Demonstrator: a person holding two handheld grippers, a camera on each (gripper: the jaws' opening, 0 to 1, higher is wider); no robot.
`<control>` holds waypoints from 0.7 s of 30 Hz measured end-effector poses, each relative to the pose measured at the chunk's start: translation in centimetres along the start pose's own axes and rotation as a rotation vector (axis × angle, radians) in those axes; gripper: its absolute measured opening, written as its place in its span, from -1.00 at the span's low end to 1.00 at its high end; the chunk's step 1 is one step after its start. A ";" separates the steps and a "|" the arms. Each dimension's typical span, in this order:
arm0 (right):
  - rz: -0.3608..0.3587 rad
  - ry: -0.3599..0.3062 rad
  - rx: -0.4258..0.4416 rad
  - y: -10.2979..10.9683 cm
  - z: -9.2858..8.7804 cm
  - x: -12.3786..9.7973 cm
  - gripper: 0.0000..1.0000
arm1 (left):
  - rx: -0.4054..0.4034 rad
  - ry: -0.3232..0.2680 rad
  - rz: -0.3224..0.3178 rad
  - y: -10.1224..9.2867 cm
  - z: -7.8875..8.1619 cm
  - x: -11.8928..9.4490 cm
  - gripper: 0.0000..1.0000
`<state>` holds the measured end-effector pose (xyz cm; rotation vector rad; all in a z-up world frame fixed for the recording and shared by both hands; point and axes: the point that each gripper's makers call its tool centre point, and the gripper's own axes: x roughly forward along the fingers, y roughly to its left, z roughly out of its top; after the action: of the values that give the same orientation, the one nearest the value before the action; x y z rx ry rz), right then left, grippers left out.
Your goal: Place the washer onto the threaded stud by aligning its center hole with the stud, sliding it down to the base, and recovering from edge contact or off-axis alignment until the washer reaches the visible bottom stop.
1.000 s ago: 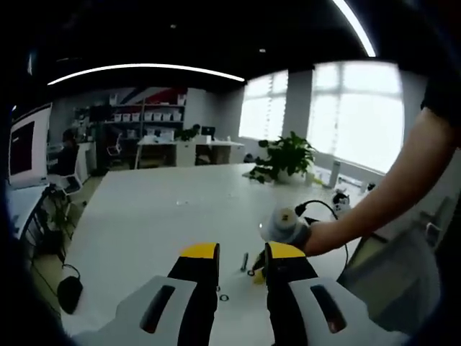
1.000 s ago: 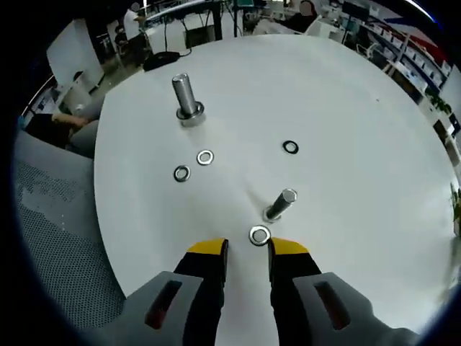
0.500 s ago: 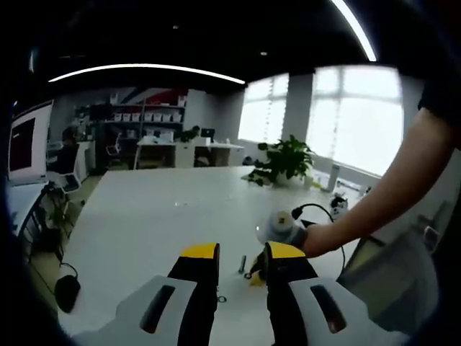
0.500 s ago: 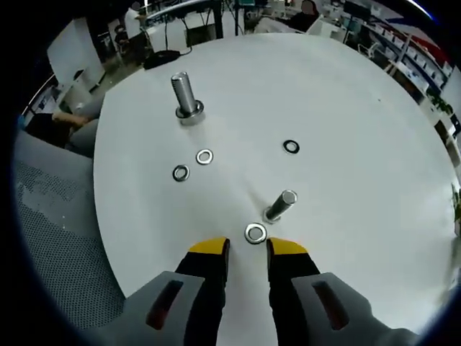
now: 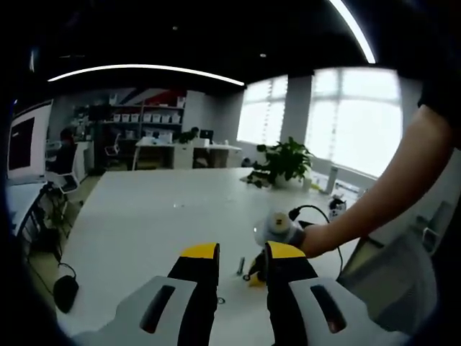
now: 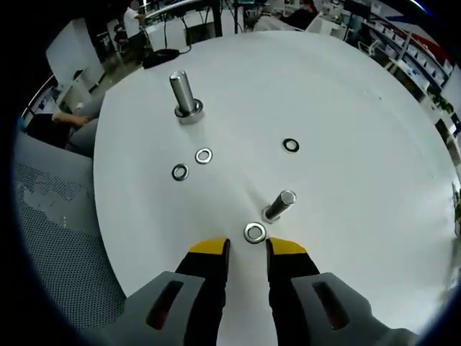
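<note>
On the white table (image 6: 346, 108) a short threaded stud (image 6: 279, 205) stands leaning in the picture, with a washer (image 6: 254, 232) lying flat by its foot. My right gripper (image 6: 247, 249) is open just short of that washer, which lies ahead of its yellow tips. A taller stud (image 6: 184, 92) stands further off, ringed at its base. My left gripper (image 5: 242, 254) is open and holds nothing, hovering above the table (image 5: 144, 216). Beyond its jaws a small stud (image 5: 241, 264) shows, and a hand (image 5: 317, 238) holds the other gripper there.
Three loose washers (image 6: 204, 155), (image 6: 179, 171), (image 6: 291, 145) lie between the studs. A grey mesh chair (image 6: 50, 216) sits off the table's left edge. A potted plant (image 5: 284, 158) stands at the table's far end. A black object (image 5: 66, 292) lies below the table's left edge.
Both views have shifted only slightly with the hands. The washer by the short stud lies where it did, and neither gripper's jaws have changed.
</note>
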<state>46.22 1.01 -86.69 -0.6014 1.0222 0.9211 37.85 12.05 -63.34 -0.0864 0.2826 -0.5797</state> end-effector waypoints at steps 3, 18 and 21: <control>0.002 0.004 0.002 -0.1 0.0 0.1 -0.53 | 0.006 0.000 -0.007 -0.3 0.0 0.0 -0.54; 0.010 -0.025 -0.013 -0.2 0.0 0.1 -0.54 | 0.015 0.017 -0.022 -0.6 -0.3 0.3 -0.51; 0.008 -0.031 -0.017 -0.2 0.0 0.1 -0.54 | 0.018 0.021 -0.018 -0.6 -0.4 0.3 -0.52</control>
<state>46.42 0.95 -86.79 -0.5956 0.9912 0.9442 37.68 11.41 -63.70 -0.0652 0.2972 -0.6009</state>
